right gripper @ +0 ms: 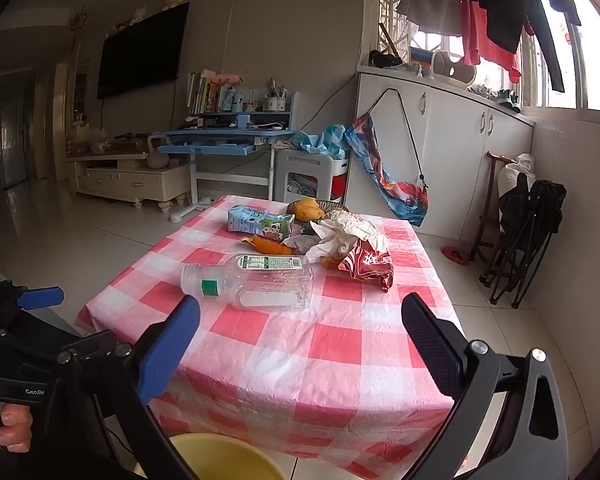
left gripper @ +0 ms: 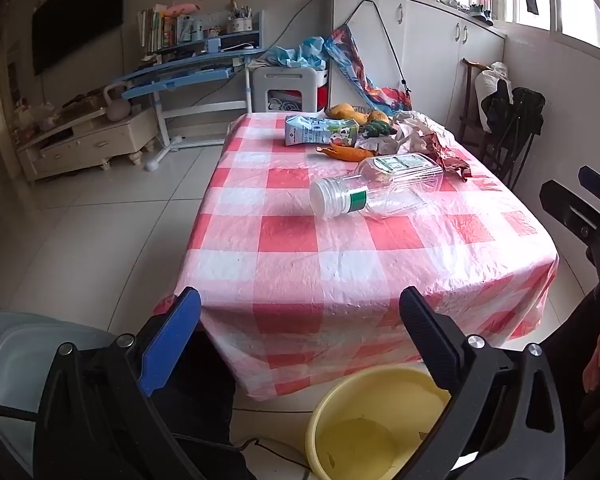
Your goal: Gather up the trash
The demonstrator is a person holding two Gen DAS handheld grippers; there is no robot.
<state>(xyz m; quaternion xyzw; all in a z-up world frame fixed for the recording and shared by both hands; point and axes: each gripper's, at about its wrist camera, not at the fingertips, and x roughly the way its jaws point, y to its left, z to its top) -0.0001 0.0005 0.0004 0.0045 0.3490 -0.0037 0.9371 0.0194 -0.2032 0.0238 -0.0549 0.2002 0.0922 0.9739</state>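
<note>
An empty clear plastic bottle point(left gripper: 380, 188) point(right gripper: 256, 280) with a white cap lies on its side mid-table. Behind it are a milk carton point(left gripper: 320, 130) point(right gripper: 258, 222), orange peel point(left gripper: 346, 153) point(right gripper: 266, 245), crumpled paper point(left gripper: 412, 132) point(right gripper: 348, 232) and a red snack wrapper point(left gripper: 452, 160) point(right gripper: 370, 266). A yellow bin point(left gripper: 380, 420) point(right gripper: 228, 458) stands on the floor at the table's near end. My left gripper point(left gripper: 300, 308) is open, hanging short of the table edge above the bin. My right gripper point(right gripper: 300, 316) is open over the near tablecloth, nothing between its fingers.
The table carries a red-and-white checked cloth point(left gripper: 292, 240) point(right gripper: 320, 340). Mangoes point(left gripper: 342, 112) point(right gripper: 308, 208) and green vegetables point(left gripper: 376, 128) sit at the far end. A folded black chair point(right gripper: 528, 232) leans against the right wall. A blue desk point(right gripper: 224, 140) stands beyond the tiled floor.
</note>
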